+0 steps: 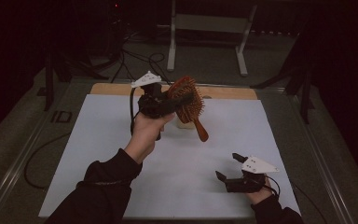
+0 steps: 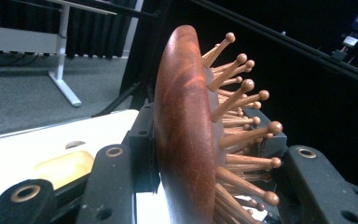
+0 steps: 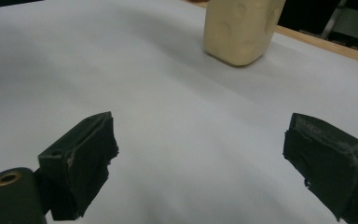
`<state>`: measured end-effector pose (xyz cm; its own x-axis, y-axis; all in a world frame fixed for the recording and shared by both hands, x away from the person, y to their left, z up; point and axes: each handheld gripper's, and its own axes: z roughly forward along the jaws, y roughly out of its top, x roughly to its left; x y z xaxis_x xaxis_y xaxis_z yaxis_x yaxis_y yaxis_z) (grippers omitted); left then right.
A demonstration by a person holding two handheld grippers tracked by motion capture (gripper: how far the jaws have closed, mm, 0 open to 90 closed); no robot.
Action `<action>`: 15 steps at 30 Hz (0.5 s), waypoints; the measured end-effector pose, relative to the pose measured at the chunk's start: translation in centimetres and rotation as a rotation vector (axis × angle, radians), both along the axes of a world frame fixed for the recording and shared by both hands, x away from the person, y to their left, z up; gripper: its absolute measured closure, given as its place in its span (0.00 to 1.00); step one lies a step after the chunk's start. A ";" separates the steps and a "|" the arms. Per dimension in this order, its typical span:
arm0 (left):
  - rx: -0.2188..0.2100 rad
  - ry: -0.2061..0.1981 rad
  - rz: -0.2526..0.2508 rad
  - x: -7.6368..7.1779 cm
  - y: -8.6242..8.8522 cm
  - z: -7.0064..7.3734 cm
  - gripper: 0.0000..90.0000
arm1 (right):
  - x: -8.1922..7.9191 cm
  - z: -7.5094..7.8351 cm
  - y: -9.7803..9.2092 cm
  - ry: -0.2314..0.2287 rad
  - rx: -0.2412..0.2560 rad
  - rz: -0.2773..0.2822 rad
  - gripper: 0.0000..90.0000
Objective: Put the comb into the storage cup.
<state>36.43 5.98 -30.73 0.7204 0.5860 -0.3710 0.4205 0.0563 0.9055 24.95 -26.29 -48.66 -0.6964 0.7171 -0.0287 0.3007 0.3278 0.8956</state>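
High view is showing the left gripper [image 1: 170, 100] lifted up in the air, over the far part of the white sheet [image 1: 98, 149] on the table. Its jaws are pinching the wooden hairbrush [image 1: 189, 103] by its round head. The brush handle is pointing down and toward the person, hanging past the gripper's right side. A hand [image 1: 145, 133] is wrapping around the gripper from below, and a dark sleeve [image 1: 100, 184] is coming in from the bottom.

In the left gripper view, the hairbrush [image 2: 186, 140] is standing on its edge between the two black jaws. Its smooth red-brown back is pressing on the jaw at the left of this view, and its little wooden pins with round tips are poking toward the jaw at the right. A pale yellow tub [image 2: 65, 167] is peeking out below, past the jaw at the left.

The right gripper [image 1: 230, 169] is sitting low near the person's edge of the sheet, well apart from the brush. Its jaws are spread wide with nothing between them.

In the right gripper view, the right gripper [image 3: 200, 158] is pointing over the bare white sheet [image 3: 168, 116]. The pale yellow tub [image 3: 240, 30] is standing far ahead of the jaws, near the wooden edge of the table [image 3: 326, 46].
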 end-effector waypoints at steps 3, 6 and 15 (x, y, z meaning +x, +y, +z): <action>0.009 -0.013 0.012 0.6 0.0 0.6 0.62 | 0.1 0.0 -0.1 0.000 0.002 0.003 0.09; 0.040 -0.039 0.024 1.1 0.0 1.4 0.62 | 0.1 -0.1 0.0 -0.002 -0.002 0.007 0.09; 0.042 -0.045 0.079 2.9 0.0 2.7 0.62 | 0.1 -0.1 0.0 0.004 0.007 0.016 0.09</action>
